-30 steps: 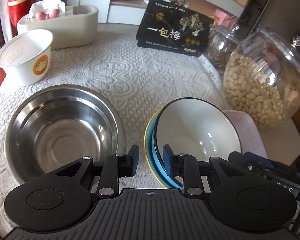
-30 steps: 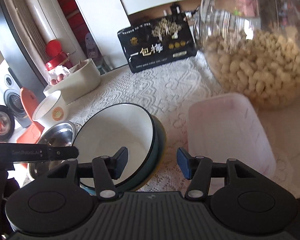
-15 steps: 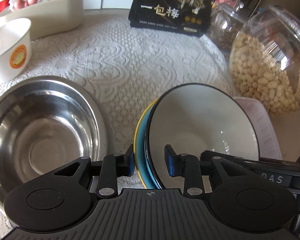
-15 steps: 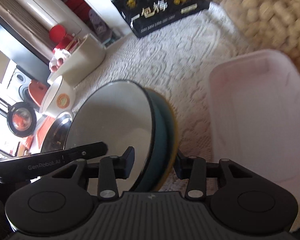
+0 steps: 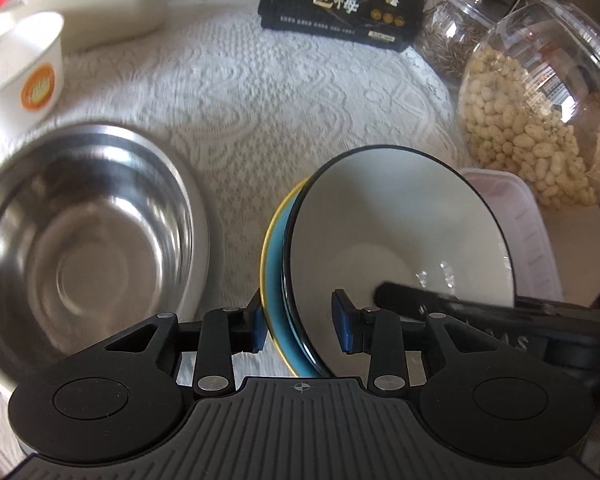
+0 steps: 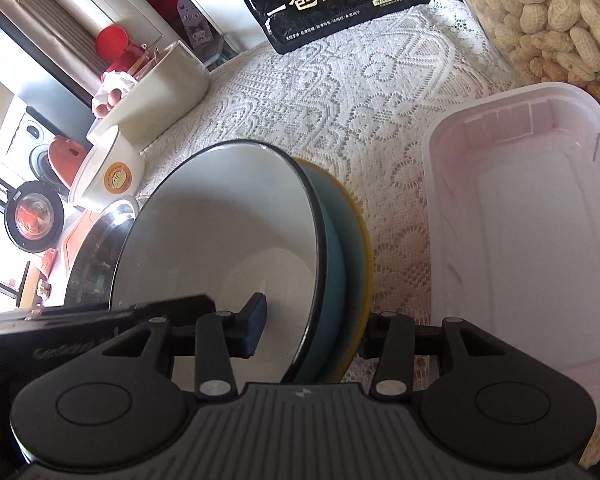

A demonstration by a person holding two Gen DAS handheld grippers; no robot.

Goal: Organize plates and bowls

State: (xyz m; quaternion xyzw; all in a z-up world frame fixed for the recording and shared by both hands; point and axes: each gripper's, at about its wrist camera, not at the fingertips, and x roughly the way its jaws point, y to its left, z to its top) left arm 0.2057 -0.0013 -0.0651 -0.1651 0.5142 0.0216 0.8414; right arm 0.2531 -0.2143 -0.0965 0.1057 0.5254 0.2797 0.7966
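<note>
Two grippers straddle opposite sides of one nested stack. Left gripper (image 5: 299,326): jaws partly apart and opening, with the near rim of the stack between them; the outer pad sits against the yellow edge, the inner pad stands clear of the white wall, so no squeeze. Right gripper (image 6: 310,330): jaws partly apart and opening, one finger inside the bowl, the other outside by the yellow rim; whether the outer pad touches, cannot tell.

Landmark: white bowl (image 5: 396,232), black-rimmed, seated in a blue bowl (image 5: 278,292), which sits in a yellow-rimmed dish (image 5: 265,264). All three rest on the lace tablecloth (image 5: 284,92).

Just left of the white bowl: steel bowl (image 5: 88,236), empty, standing alone. Just right of it: clear plastic tray (image 6: 532,220), empty. Beyond the steel bowl, left and farther back: paper cup (image 5: 24,72) with an orange sticker, then a cream oval tub (image 5: 96,12). Behind the white bowl: black snack bag (image 5: 344,0). Right and back: peanut jar (image 5: 536,108), with a darker seed jar (image 5: 448,52) beside it.

Progress, judged: three pieces nested, so stacking is partly done. The steel bowl remains separate; joining it with the stack looks like the main step left.
</note>
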